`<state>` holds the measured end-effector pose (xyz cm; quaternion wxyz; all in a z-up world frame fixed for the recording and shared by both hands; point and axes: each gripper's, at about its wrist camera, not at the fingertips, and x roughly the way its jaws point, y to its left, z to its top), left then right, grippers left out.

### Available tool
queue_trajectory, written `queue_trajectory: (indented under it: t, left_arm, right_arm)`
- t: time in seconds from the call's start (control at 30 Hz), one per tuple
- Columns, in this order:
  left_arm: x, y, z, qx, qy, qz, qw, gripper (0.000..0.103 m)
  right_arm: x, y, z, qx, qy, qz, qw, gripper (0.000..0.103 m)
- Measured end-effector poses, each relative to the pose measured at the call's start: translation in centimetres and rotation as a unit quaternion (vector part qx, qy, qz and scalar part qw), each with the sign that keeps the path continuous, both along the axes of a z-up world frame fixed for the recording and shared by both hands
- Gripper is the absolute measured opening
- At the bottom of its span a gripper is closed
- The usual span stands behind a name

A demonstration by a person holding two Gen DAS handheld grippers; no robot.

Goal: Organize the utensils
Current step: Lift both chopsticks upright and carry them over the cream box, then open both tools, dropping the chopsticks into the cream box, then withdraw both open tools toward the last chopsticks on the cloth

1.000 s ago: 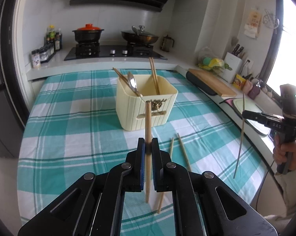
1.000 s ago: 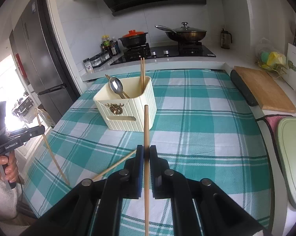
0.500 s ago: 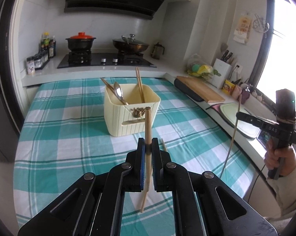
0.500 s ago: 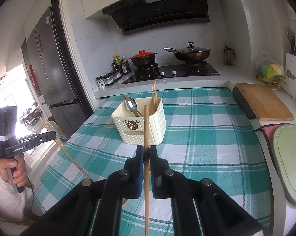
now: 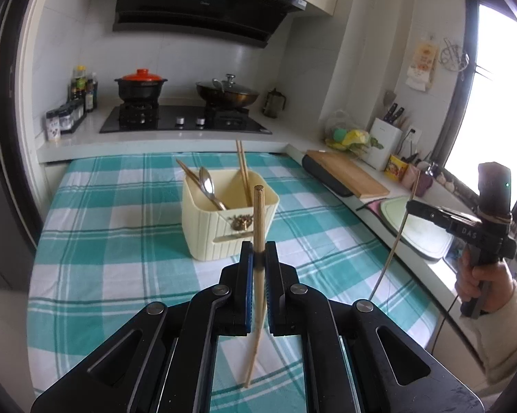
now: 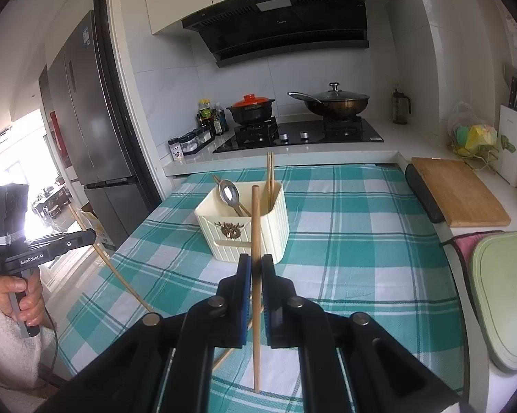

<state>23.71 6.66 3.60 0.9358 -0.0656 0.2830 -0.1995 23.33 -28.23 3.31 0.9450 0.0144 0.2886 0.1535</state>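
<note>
A cream utensil holder (image 5: 224, 237) (image 6: 275, 227) stands on the teal checked tablecloth (image 5: 103, 241), holding a metal spoon (image 5: 206, 180) and a pair of chopsticks (image 5: 243, 168). My left gripper (image 5: 258, 254) is shut on a wooden chopstick (image 5: 258, 213) that stands nearly upright, above the cloth and short of the holder. My right gripper (image 6: 255, 265) is shut on another upright chopstick (image 6: 255, 220), also in front of the holder. Each gripper shows in the other's view, left (image 6: 89, 235) and right (image 5: 411, 206). A loose chopstick (image 6: 222, 359) lies on the cloth under my right gripper.
Behind the table runs a counter with a hob, a red-lidded pot (image 5: 141, 84) and a wok (image 6: 330, 101). A wooden cutting board (image 6: 458, 192), a knife block (image 5: 385, 143) and a green tray (image 6: 506, 292) line the right side. A fridge (image 6: 93, 120) stands at the left.
Both grippers have risen with their chopsticks still clamped, and both views have tipped up. The holder now sits lower and farther off. The loose chopsticks have slipped out of the left wrist view.
</note>
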Motion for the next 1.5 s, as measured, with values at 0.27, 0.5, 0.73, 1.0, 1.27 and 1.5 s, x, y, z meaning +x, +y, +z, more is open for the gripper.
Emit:
queue_trajectory:
  t: [0.27, 0.5, 0.73, 1.0, 1.27, 1.5]
  left_arm:
    - [5.3, -0.1, 8.2, -0.005, -0.106, 0.034, 0.9938, 0.004]
    - [13.0, -1.4, 8.2, 0.018, -0.126, 0.079, 0.9887, 0.004]
    - [19.9, -1.0, 1.6, 0.016, -0.002, 0.085, 0.9962, 0.004]
    - [24.9, -1.6, -5.0, 0.018, 0.098, 0.078, 0.9920, 0.015]
    - [17.1, -0.9, -6.2, 0.054, 0.094, 0.062, 0.9922, 0.078]
    - [4.5, -0.7, -14.3, 0.104, 0.137, 0.075, 0.9822, 0.087]
  right_arm:
    - [5.7, 2.5, 7.1, 0.015, -0.109, -0.006, 0.994, 0.006]
    - [12.7, 6.8, 8.2, 0.006, -0.173, 0.002, 0.985, 0.006]
    - [20.7, 10.0, 0.6, -0.033, -0.085, 0.030, 0.995, 0.006]
    - [26.3, 11.3, -6.5, -0.055, 0.059, 0.042, 0.996, 0.008]
    - [21.0, 8.2, -3.9, -0.025, 0.039, 0.022, 0.999, 0.045]
    - [7.7, 3.5, -12.0, -0.073, 0.098, -0.004, 0.992, 0.048]
